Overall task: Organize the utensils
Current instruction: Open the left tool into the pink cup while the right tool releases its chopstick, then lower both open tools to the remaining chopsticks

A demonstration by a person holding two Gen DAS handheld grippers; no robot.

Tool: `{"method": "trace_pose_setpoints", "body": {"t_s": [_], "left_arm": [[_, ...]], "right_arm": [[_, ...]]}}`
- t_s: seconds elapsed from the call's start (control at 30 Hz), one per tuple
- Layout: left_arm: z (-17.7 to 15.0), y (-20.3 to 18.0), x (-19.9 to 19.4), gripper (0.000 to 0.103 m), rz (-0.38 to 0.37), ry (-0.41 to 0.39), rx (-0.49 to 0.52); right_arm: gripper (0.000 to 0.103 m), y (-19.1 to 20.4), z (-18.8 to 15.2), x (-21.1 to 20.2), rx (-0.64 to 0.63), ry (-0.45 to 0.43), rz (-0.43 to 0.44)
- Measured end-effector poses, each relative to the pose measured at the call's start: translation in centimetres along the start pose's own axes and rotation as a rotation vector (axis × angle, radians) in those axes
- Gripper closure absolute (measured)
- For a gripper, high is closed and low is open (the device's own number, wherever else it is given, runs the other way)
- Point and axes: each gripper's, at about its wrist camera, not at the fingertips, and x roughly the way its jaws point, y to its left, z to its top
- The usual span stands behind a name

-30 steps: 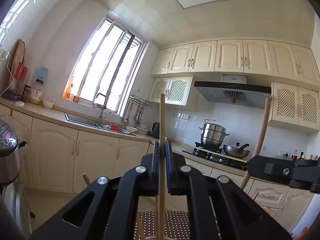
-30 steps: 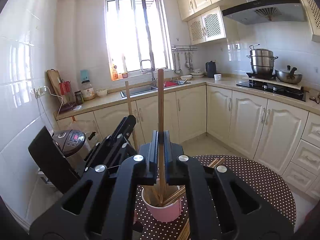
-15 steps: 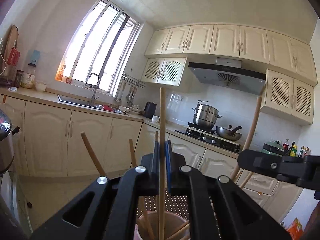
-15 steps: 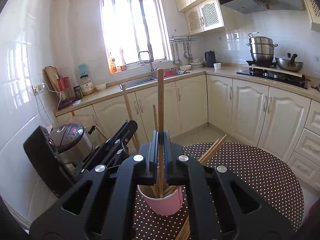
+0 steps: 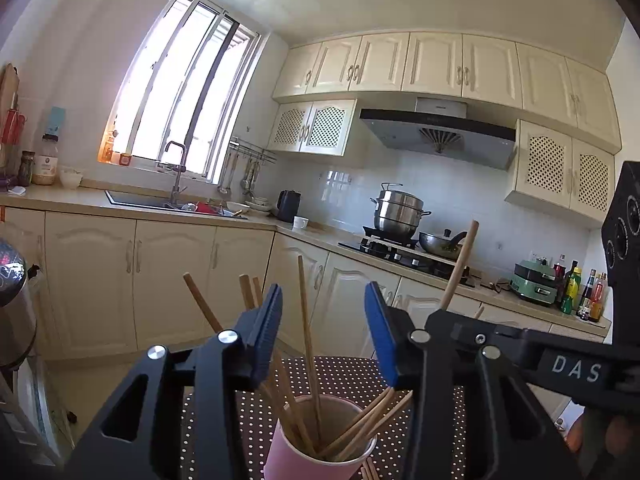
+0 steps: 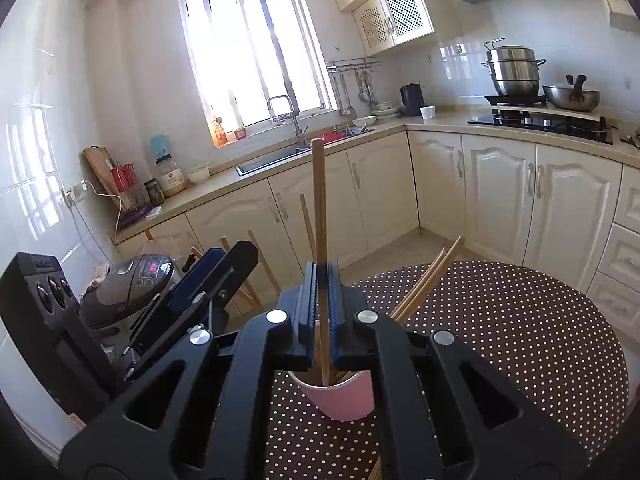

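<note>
Two tools work over one pink cup [image 6: 340, 394] that stands on the dotted round surface [image 6: 520, 340]. At the left, the left tool [image 5: 324, 336] hovers above the cup with its blue pads [image 5: 382, 340] apart and its jaws opening; one released chopstick [image 5: 308, 344] stands between the pads without touching either and leans on the cup wall with its lower end in the cup. This spacing probably serves to let the stick drop and settle among the others before the tool pulls away. Several more chopsticks [image 5: 360, 420] already fan out of the cup, their lower ends down and their tops resting against the rim, which keeps them upright as a bundle. To the right, the right tool [image 6: 322, 300] has its jaws closed tight on a single chopstick [image 6: 319, 200], held near vertical with its lower end inside the cup mouth. The vertical hold likely lines the stick up with the opening so that it can slide in without knocking the cup. Loose chopsticks [image 6: 376, 472] lie on the surface just beside the cup base, not yet collected.
</note>
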Motion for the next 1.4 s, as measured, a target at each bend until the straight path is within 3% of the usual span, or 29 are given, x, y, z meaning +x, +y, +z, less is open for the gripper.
{"method": "trace_pose_setpoints", "body": {"t_s": [0.3, 0.5, 0.67, 1.13, 1.4], "left_arm": [[0.4, 0.7, -1.7, 0.051, 0.017, 0.033, -0.004], [0.4, 0.7, -2.9, 0.051, 0.018, 0.065, 0.007], [0.0, 0.4, -3.8, 0.047, -0.023, 0.130, 0.018], [-6.0, -2.3, -2.9, 0.044, -0.097, 0.505, 0.056], [-12.2, -3.9, 1.3, 0.044, -0.062, 0.856, 0.141]], "right_arm": [[0.093, 0.2, -0.2, -0.8, 0.033, 0.018, -0.009], [0.061, 0.4, -0.3, -2.3, 0.037, -0.002, -0.016], [0.060, 0.2, -0.8, -4.1, 0.025, -0.007, -0.028], [0.060, -5.0, -6.6, -6.1, 0.077, 0.103, -0.136], [0.060, -8.3, -10.2, -4.7, 0.148, 0.242, -0.164]]}}
